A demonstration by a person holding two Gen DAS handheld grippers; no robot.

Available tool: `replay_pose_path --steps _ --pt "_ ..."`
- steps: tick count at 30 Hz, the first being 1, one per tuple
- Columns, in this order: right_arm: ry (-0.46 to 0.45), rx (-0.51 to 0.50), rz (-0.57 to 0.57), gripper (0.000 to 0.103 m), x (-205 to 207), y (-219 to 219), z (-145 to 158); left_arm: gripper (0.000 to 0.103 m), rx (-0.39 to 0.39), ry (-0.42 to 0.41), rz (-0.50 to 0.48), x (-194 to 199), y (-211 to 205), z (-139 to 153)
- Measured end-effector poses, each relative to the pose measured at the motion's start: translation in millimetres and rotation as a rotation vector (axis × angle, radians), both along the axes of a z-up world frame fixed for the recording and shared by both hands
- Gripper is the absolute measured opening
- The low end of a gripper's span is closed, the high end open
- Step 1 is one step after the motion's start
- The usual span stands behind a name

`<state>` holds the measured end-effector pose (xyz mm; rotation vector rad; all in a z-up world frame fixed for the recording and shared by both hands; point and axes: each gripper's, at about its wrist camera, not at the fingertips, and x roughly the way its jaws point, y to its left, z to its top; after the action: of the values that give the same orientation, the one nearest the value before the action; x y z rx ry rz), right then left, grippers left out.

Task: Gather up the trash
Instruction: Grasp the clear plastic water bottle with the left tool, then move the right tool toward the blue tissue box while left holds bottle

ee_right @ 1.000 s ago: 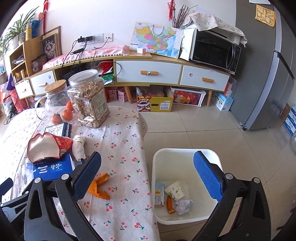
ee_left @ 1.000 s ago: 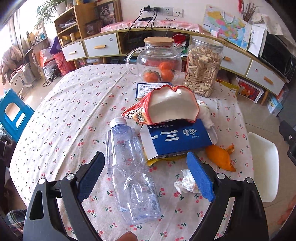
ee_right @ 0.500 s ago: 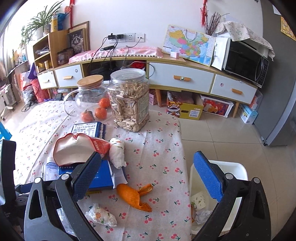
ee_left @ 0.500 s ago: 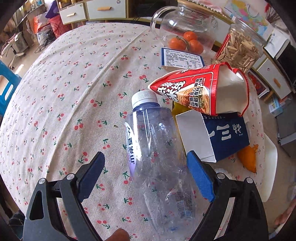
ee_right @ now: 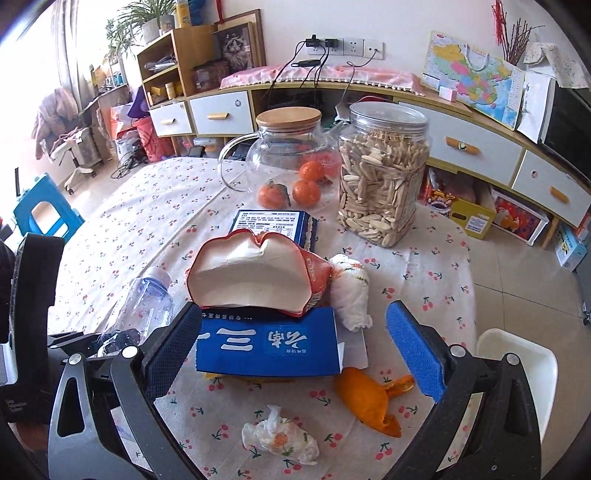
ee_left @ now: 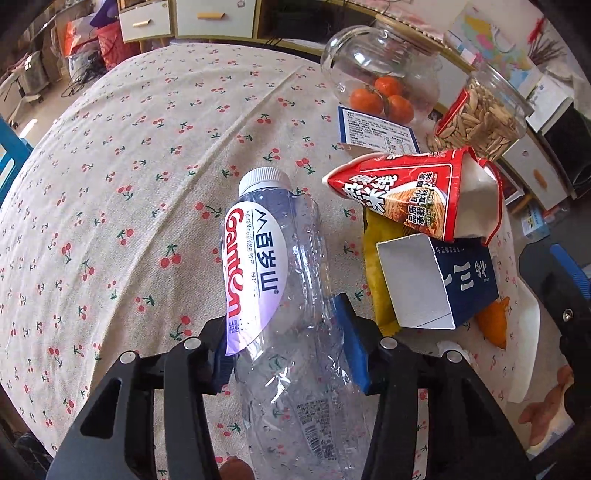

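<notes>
Change: left gripper has moved down; fingers closing around bottle, apparently touching.
Right gripper: fingers wide, empty.
Remaining: box, peel, tissue on bench.

Red "Ganten" and 百岁山 on the clear bottle, middle of the frame. White 三 on the blue box.

A long wooden sideboard with white drawers ran along the white wall, under a strip of wall sockets. Pale glossy floor tiles lay below. Daylight entered at the left, near a blue plastic stool.
</notes>
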<state>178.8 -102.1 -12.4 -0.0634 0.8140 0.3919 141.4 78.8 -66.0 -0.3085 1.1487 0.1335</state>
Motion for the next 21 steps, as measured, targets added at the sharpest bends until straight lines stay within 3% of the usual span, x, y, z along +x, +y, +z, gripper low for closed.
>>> replay_pose_path --steps 3,12,16,18,21 --pt "-0.031 -0.020 0.069 0.096 -3.0 11.9 4.9 0.049 -0.026 -0.030 0.038 -5.8 17.5 13.7" --pt "-0.116 -0.333 0.295 0.096 -2.7 57.6 -6.7 0.049 -0.046 -0.060 0.076 -10.5 41.3 28.3" --pt "-0.096 -0.440 0.348 0.096 16.6 72.6 -23.1 0.049 -0.076 -0.046 0.083 -7.9 44.1 23.8" --pt "-0.124 -0.422 0.351 0.097 25.0 73.6 -21.5 0.049 -0.083 -0.039 0.083 -7.0 43.7 22.7" --pt "-0.088 -0.291 0.337 0.094 36.6 67.8 -11.8 0.049 -0.098 -0.028 0.075 -5.0 42.4 19.9"
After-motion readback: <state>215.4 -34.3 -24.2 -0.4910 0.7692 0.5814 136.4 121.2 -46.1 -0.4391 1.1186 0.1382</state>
